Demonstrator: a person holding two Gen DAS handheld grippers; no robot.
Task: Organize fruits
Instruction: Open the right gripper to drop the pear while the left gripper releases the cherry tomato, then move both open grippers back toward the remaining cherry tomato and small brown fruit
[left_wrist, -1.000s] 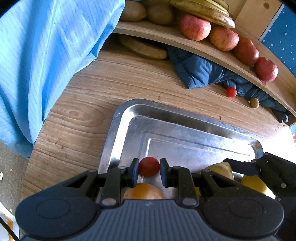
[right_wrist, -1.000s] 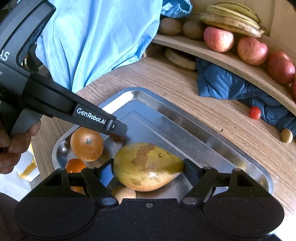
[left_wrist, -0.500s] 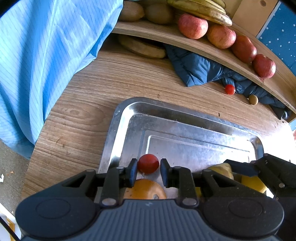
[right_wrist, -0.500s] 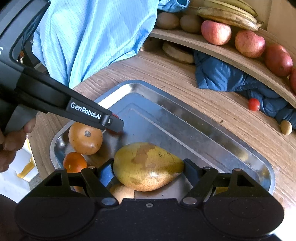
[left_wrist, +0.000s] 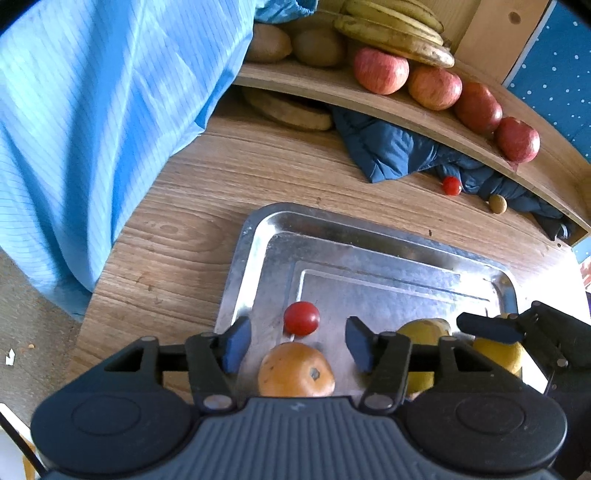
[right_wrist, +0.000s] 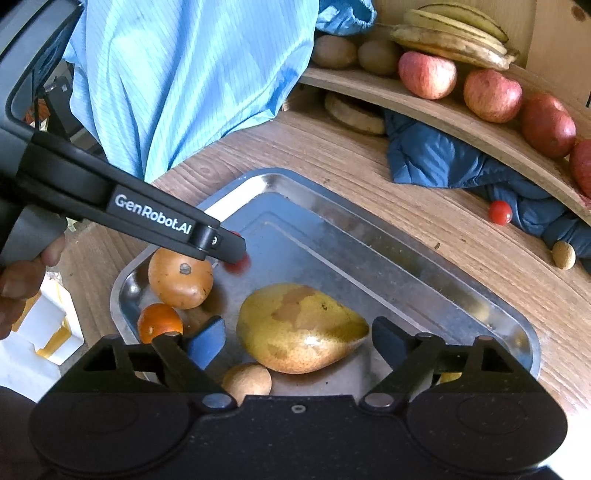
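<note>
A steel tray lies on the wooden table. A small red tomato lies on it, just ahead of my open left gripper, touching neither finger. An orange fruit sits under that gripper. My right gripper is open around a yellow-brown pear, its fingers apart from the pear. A smaller orange and a small brown fruit lie in the tray's near corner.
A curved wooden shelf holds red apples, bananas and brown fruits. A blue cloth, a second red tomato and a small brown fruit lie on the table. A light blue garment hangs at the left.
My left gripper has opened and let go of the red tomato, which now lies on the tray. My right gripper has opened slightly off the pear.
</note>
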